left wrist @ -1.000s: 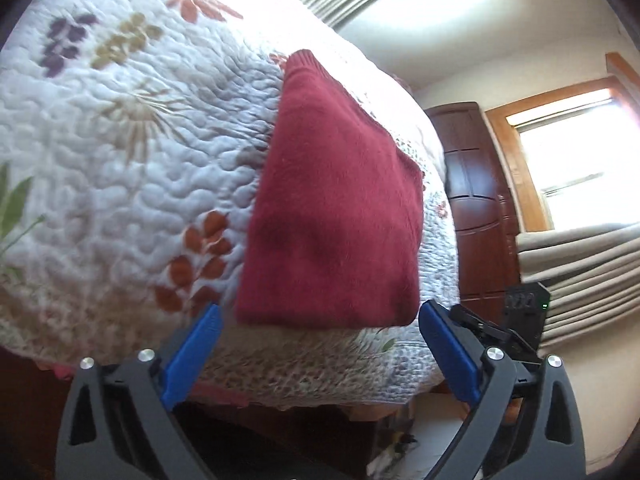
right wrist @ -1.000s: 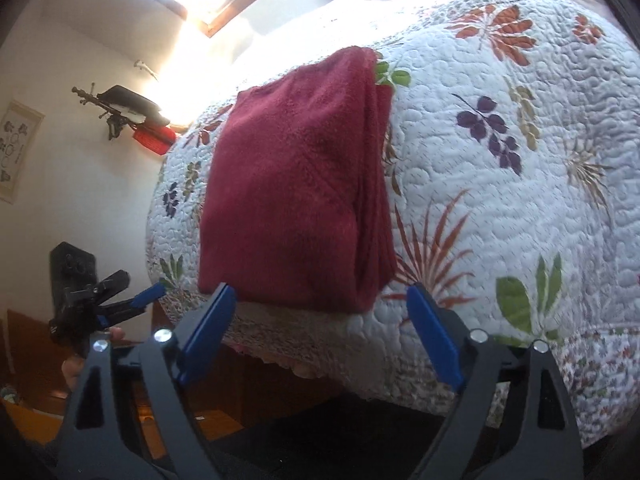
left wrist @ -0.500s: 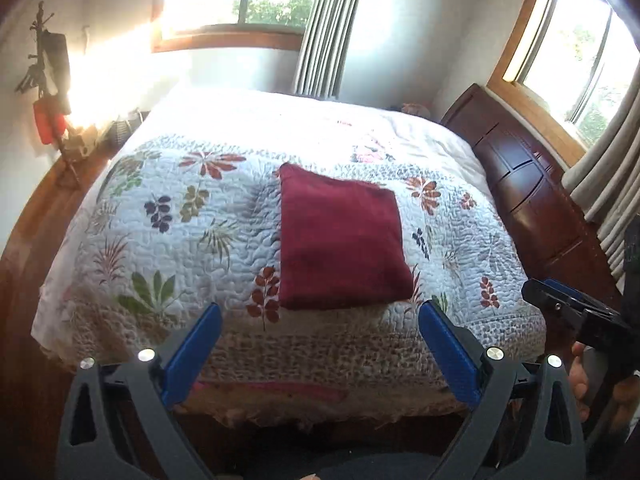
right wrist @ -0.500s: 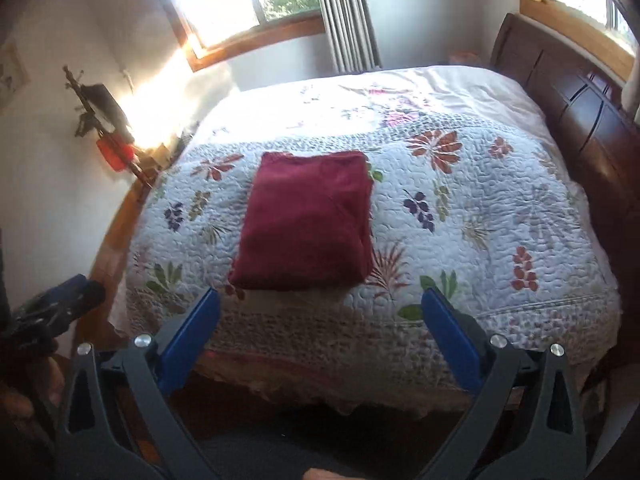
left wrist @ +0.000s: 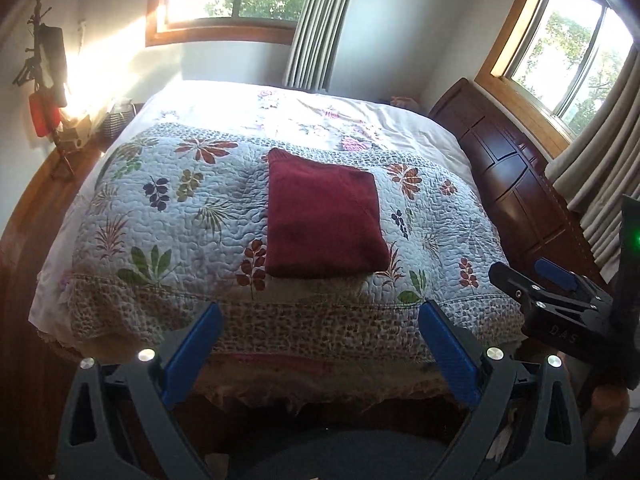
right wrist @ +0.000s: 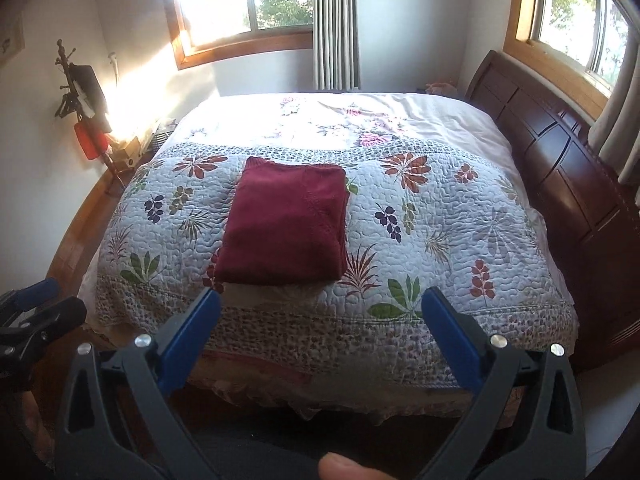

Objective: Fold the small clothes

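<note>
Centrally, a dark red garment [left wrist: 324,216] lies folded into a neat rectangle on the flowered quilt [left wrist: 168,216] of the bed [right wrist: 460,384]. It rests flat, its layered edge visible along the side nearer the headboard [right wrist: 560,168] in the right wrist view. Its near edge sits short of the quilt's patterned border band, which hangs over the foot of the bed. Quilt surface around the garment shows leaf and flower prints, with no other clothing on it.

Left gripper [left wrist: 320,316]: jaws spread wide, blue pads either side of the foot of the bed, nothing between them, well apart from the garment. Right gripper [right wrist: 320,304]: jaws likewise spread wide and empty, held back from the bed edge, not touching the garment. Each gripper appears at the margin of the other's view.

Beyond the bed: a curtain [right wrist: 336,24] hangs beside a wood-framed window [right wrist: 240,0] on the far wall. A second window [left wrist: 568,48] stands above the headboard. A red item [right wrist: 90,142] hangs on the wall opposite the headboard.
</note>
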### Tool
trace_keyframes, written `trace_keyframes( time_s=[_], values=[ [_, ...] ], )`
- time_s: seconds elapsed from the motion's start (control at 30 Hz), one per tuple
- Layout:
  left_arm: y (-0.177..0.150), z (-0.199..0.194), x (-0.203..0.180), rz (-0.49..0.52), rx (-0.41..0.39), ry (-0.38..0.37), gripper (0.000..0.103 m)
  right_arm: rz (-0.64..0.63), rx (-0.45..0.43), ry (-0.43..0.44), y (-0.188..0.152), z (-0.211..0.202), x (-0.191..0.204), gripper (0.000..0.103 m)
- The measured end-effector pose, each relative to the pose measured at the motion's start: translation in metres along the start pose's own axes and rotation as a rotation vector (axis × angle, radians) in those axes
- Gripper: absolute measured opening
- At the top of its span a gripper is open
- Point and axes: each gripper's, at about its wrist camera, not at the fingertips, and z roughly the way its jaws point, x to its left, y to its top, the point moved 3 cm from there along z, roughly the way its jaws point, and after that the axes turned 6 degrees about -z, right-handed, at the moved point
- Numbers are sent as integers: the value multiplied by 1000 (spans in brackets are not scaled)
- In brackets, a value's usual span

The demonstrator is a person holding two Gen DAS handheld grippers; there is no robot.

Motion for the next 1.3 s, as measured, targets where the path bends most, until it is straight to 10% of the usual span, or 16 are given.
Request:
trace_keyframes(
  time_s=[1.3],
  values=[
    [-10, 0, -6, 2, 6, -21, 99, -33, -10, 0, 0, 0, 11, 100]
  ],
)
